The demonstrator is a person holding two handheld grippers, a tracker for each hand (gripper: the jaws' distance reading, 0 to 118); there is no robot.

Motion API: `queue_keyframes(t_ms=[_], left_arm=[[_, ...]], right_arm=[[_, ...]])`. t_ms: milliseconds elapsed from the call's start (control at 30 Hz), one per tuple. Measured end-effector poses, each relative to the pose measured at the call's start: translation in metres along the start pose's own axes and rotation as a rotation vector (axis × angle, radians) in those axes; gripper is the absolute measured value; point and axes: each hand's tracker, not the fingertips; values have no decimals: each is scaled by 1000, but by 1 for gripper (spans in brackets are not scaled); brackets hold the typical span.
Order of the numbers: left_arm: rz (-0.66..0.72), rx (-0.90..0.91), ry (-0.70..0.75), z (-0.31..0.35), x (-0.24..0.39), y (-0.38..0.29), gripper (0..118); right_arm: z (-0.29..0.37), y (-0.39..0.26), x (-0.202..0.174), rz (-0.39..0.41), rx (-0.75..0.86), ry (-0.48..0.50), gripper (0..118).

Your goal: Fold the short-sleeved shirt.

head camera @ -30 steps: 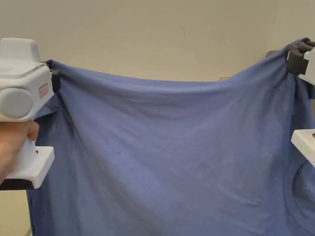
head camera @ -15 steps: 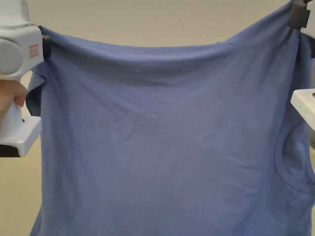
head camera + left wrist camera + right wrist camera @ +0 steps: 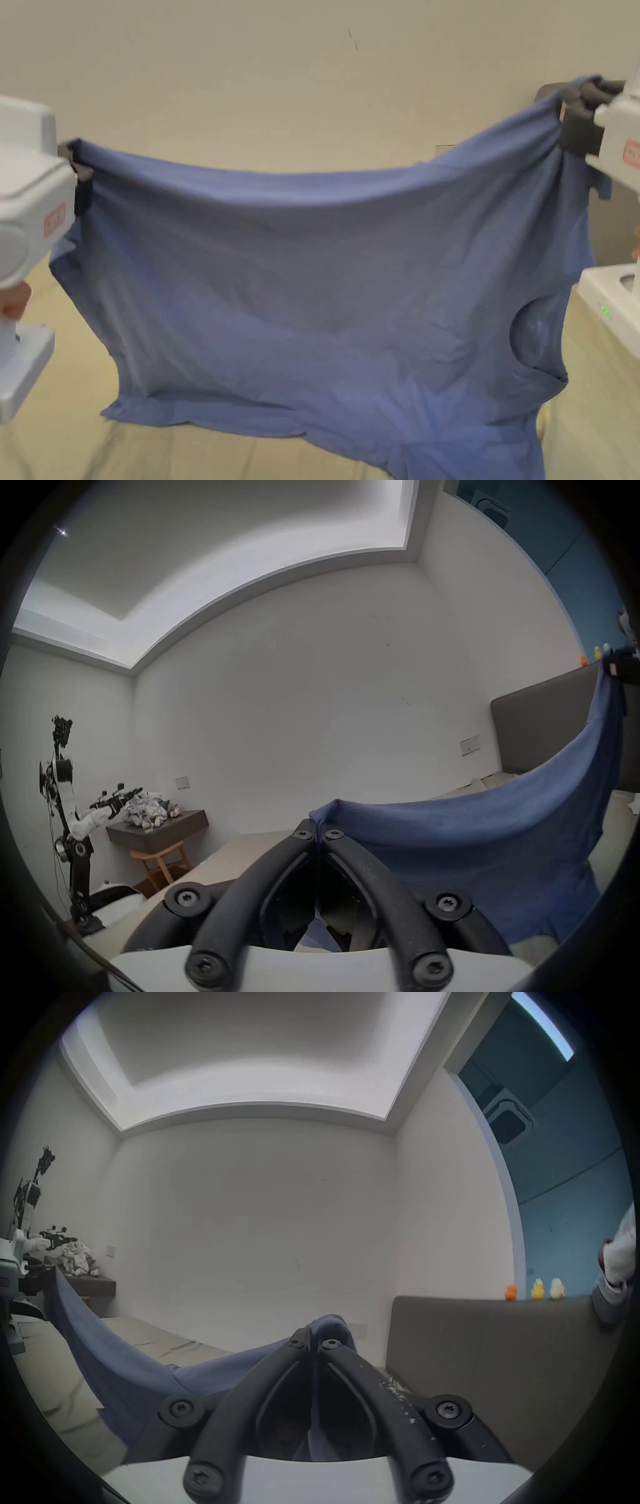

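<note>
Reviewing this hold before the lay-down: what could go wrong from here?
1. Each gripper, left gripper and right gripper, pinches only a small bunch of the blue shirt; a tug could slip one out.
2. The lower edge already drags on the bed; lowering may bunch it.
3. The top edge sags, so creases may set.

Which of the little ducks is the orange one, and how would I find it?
Look in the right gripper view for the big grey headboard against the wall. Three little toy ducks sit in a row along its top edge near the blue wall. The orange duck is the leftmost and smallest; beside it stand the yellow duck and then the pale cream duck.
</note>
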Motion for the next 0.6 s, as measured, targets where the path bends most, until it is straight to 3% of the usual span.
queue_keyframes(t_ms=[200,400,600], left_arm=[[78,-17,-18,121,-6,-61,0],[112,-74,-18,235,-5,-114,0],[116,-182,41,312,7,-158,0]], right_arm=[[138,-57,-6,-55,-75,-6,5],[259,-123,-11,-168,-158,-11,5],[338,-182,-30,-110,-288,2,5]])
